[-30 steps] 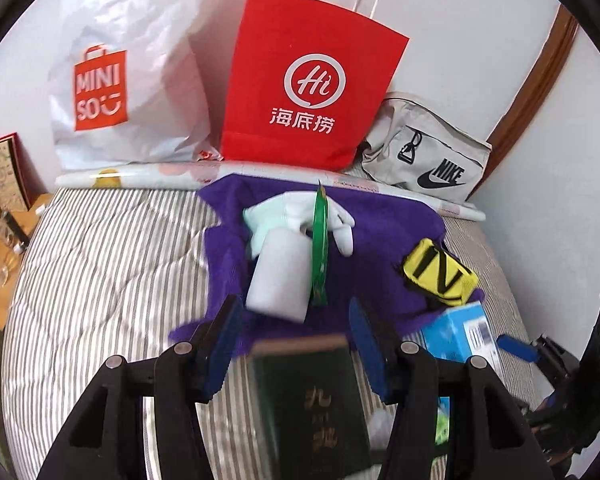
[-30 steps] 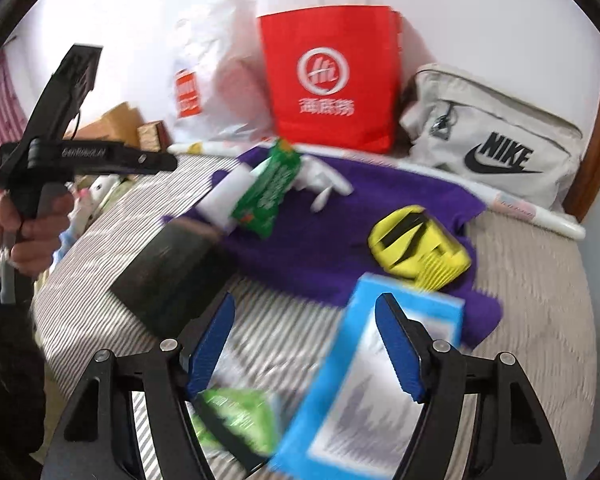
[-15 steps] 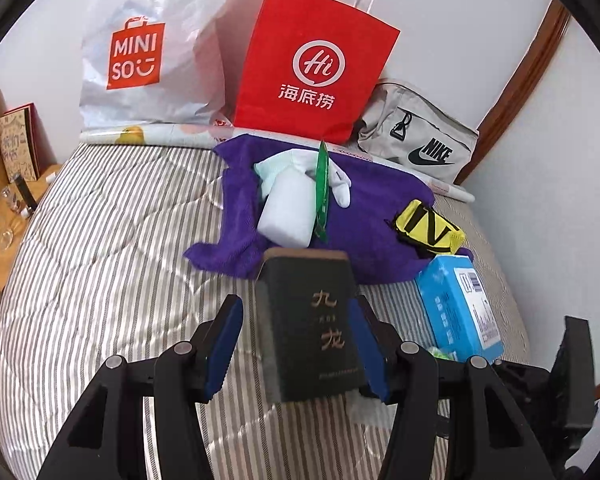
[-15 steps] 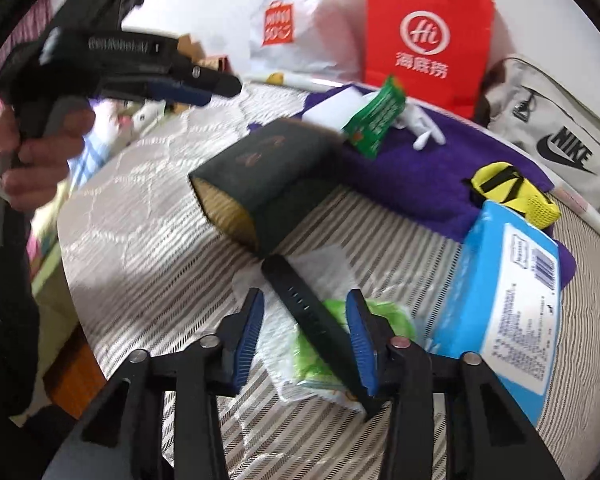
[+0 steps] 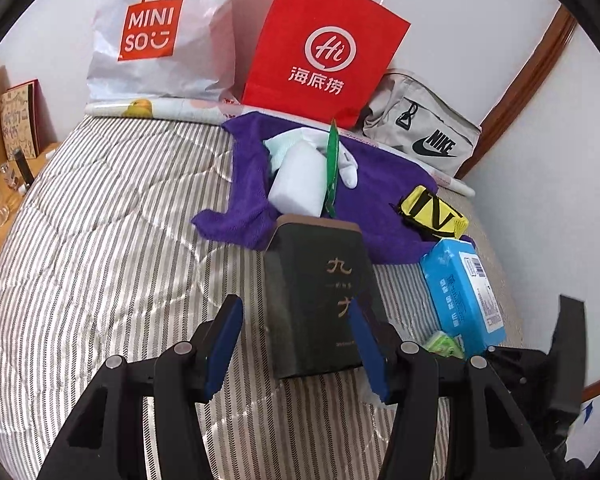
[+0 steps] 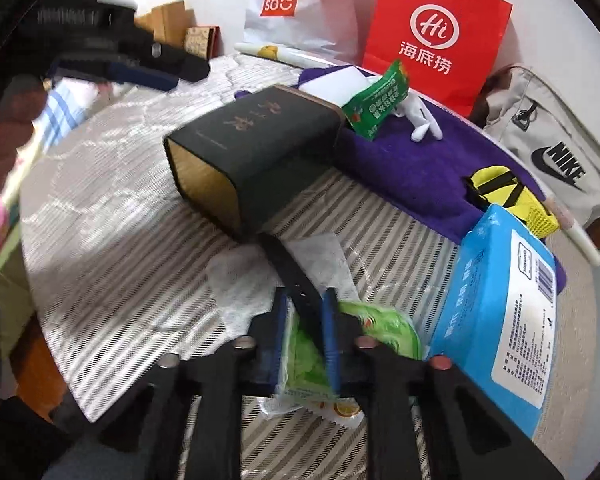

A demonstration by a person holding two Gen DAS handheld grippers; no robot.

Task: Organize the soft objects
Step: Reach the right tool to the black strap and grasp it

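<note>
My right gripper (image 6: 305, 296) is low over the striped bed (image 6: 140, 272). Its jaws are closing, and the blue pads pinch a black strap (image 6: 288, 268). The strap lies across a white tissue sheet (image 6: 324, 252) and a green wipes packet (image 6: 380, 330). My left gripper (image 5: 296, 344) is open above a dark green box (image 5: 320, 292) that lies flat on the bed, touching nothing. The right wrist view shows it raised at the upper left (image 6: 180, 74). Behind the box, a purple towel (image 5: 380, 200) carries a white foam block (image 5: 300, 184), a green sachet (image 6: 380, 100), a white glove (image 6: 424, 124) and a yellow-black pouch (image 5: 432, 210).
A blue tissue pack (image 6: 500, 308) lies just right of the right gripper. Along the wall stand a red paper bag (image 5: 320, 48), a white Miniso bag (image 5: 152, 40) and a grey Nike bag (image 5: 428, 140). A wooden side table (image 5: 4, 216) is left of the bed.
The right gripper came down from over the blue pack to the black strap and its jaws narrowed onto it. The left gripper shifted over the dark box, its jaws unchanged.
</note>
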